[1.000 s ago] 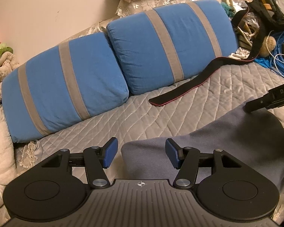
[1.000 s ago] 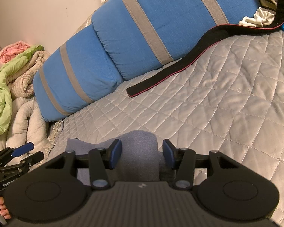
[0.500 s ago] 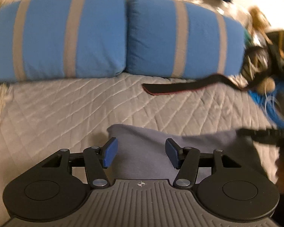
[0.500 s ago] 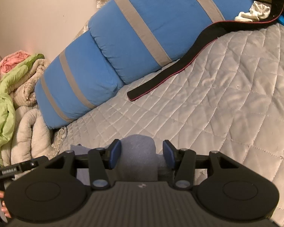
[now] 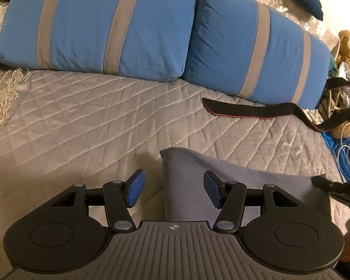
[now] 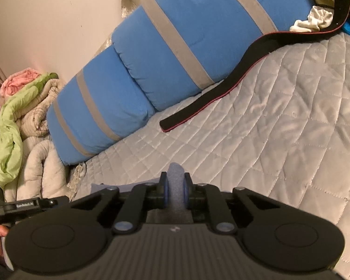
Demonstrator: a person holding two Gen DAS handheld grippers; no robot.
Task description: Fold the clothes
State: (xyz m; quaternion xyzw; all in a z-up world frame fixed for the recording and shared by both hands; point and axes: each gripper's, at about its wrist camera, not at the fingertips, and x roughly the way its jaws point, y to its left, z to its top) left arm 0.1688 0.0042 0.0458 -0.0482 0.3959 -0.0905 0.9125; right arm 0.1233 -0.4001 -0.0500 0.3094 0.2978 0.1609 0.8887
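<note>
A grey-blue garment (image 5: 245,182) lies on the quilted grey bedspread (image 5: 81,121). My left gripper (image 5: 172,186) hovers open over the garment's near left corner; its right pad is over the cloth and its left pad over the bedspread. In the right wrist view my right gripper (image 6: 175,190) is closing its jaws on a raised fold of the garment (image 6: 174,170), and both pads press on it. The right gripper's tip (image 5: 333,187) also shows at the garment's far right edge. The left gripper's body (image 6: 25,206) shows at the lower left.
Two blue pillows with grey stripes (image 5: 105,28) (image 5: 256,46) line the back of the bed. A black strap with a red edge (image 5: 245,110) lies in front of them. Bundled blankets (image 6: 18,116) are piled at the left; blue cables (image 5: 343,154) and a stuffed bear (image 5: 345,46) at the right.
My right gripper's jaws have closed from open onto a fold of the garment. My left gripper has rolled and shifted sideways, staying open, and now sits over the garment's left corner.
</note>
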